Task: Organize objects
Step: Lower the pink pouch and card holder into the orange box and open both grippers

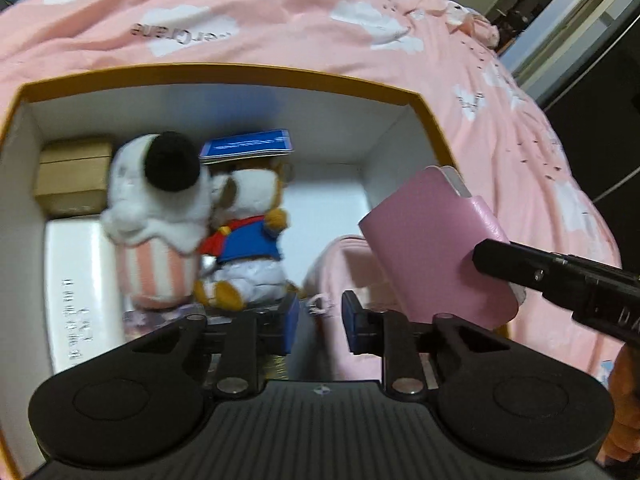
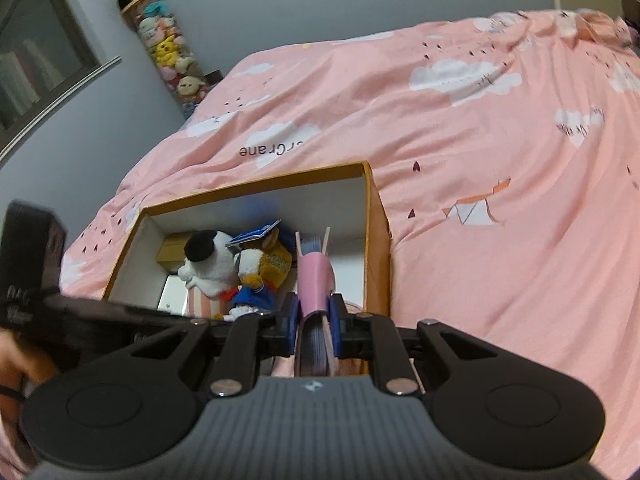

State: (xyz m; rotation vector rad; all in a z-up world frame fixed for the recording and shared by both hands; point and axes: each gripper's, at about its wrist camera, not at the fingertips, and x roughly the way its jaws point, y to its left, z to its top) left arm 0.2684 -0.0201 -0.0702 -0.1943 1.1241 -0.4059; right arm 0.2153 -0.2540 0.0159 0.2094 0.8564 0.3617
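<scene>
An orange-rimmed box with white walls lies on the bed. Inside stand a cupcake plush and a bear plush with a blue tag, beside a brown carton, a white box and a pink pouch. My left gripper hangs low over the box's near side, its blue pads drawn close, with nothing seen pinched. My right gripper is shut on a pink notebook, held over the box's right side.
A pink duvet with white clouds covers the bed all around the box. A tall clear tube of plush toys stands against the wall by a window. A dark doorway lies beyond the bed.
</scene>
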